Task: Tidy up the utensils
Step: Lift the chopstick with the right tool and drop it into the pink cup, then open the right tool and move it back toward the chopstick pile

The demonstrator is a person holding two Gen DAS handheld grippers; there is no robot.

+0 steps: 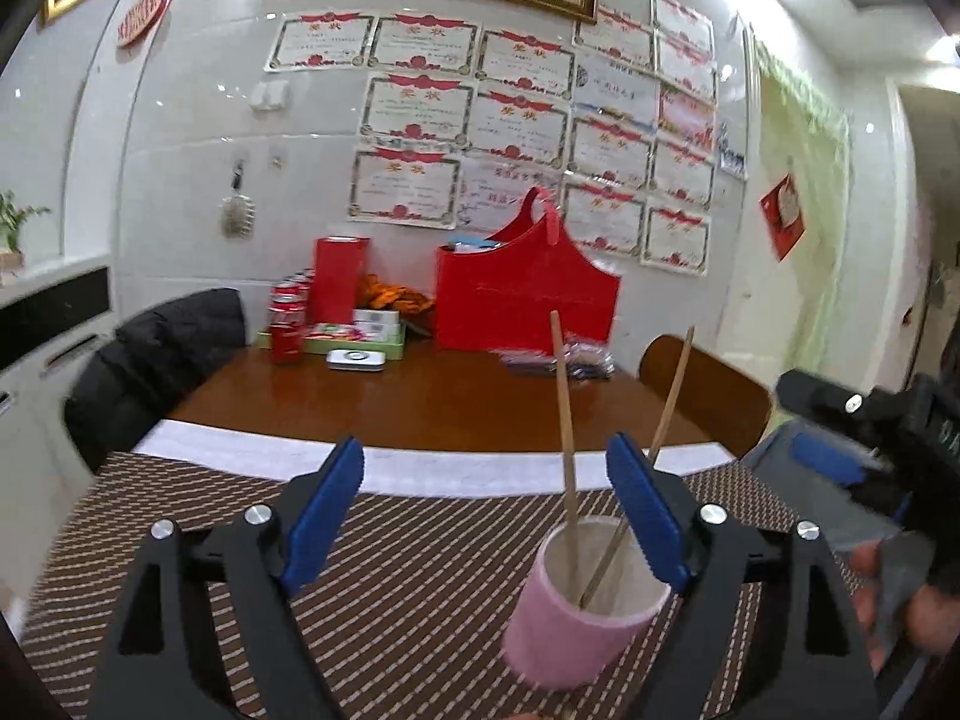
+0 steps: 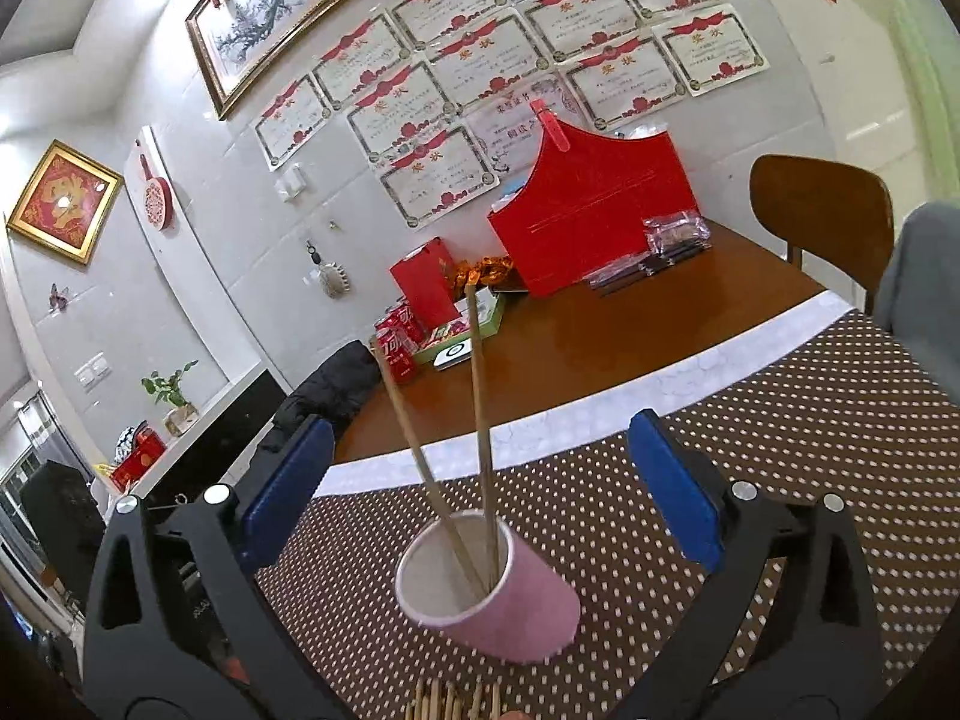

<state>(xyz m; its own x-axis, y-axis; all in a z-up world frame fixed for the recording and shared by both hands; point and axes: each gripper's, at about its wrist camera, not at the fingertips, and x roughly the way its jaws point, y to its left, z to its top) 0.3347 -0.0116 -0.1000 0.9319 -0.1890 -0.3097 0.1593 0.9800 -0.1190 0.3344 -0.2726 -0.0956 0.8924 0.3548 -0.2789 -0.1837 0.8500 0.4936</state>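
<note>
Chopsticks (image 2: 480, 420) stand in the pink cup (image 2: 510, 612) — both hand-held grippers (image 1: 486, 498) (image 2: 480, 480) gape wide, gripping nothing.

Brown wooden table (image 1: 420, 396), woven striped placemat (image 1: 390, 588), pink cup (image 1: 576, 612), red bag (image 1: 528, 306), cans (image 1: 287, 324)

A large red gift bag (image 1: 528, 294) is seen at the far side of the wooden table (image 1: 420, 396), with red cans (image 1: 287, 324) and a red box (image 1: 339, 279) to its left. Certificates (image 1: 414, 114) are pasted across the tiled wall, and a black jacket (image 1: 162, 354) is draped over a chair.
</note>
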